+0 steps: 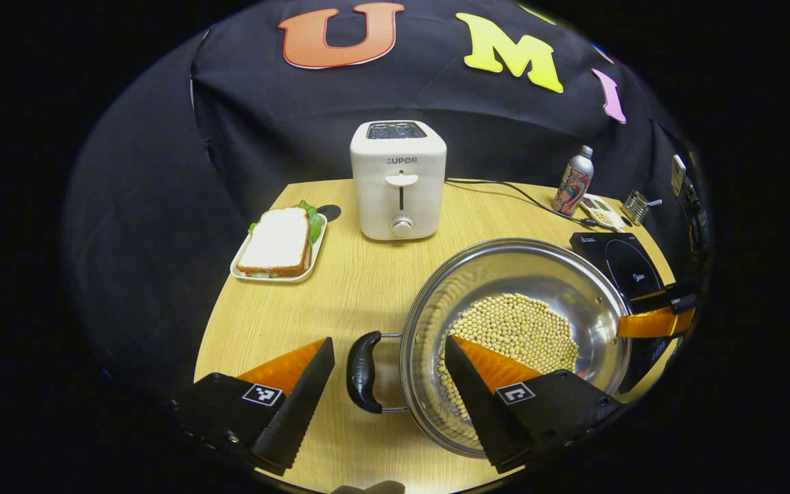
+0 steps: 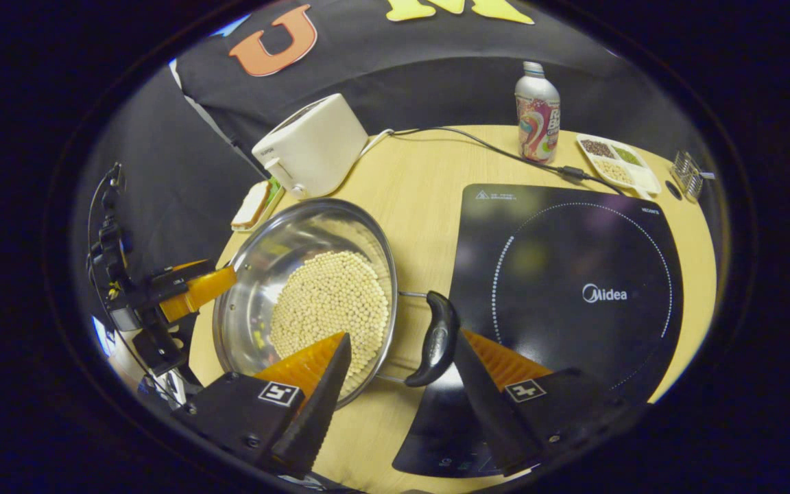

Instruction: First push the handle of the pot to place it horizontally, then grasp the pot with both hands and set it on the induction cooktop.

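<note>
A wide, shallow stainless-steel pot (image 1: 515, 329) sits on the round pale wooden table (image 1: 361, 281), its floor covered with small pale dried beans (image 1: 515, 326). A black loop handle sticks out on each side of the pot: one (image 1: 362, 372) faces the left gripper (image 1: 388, 363), the other (image 2: 438, 337) faces the right gripper (image 2: 402, 357).

Both grippers are spread wide and hold nothing. Each straddles its handle, one finger over the beans, the other outside the rim.

The pot probably feels heavy with its load, rigid, with slick metal walls; tilting would send the beans sliding. The black handles look like the surest places to grip, lifted level.

Right beside the pot lies the flat black glass induction cooktop (image 2: 573, 274). Behind the pot stands a white toaster (image 1: 398, 180), and beyond it a sandwich on a white tray (image 1: 280, 243).
</note>
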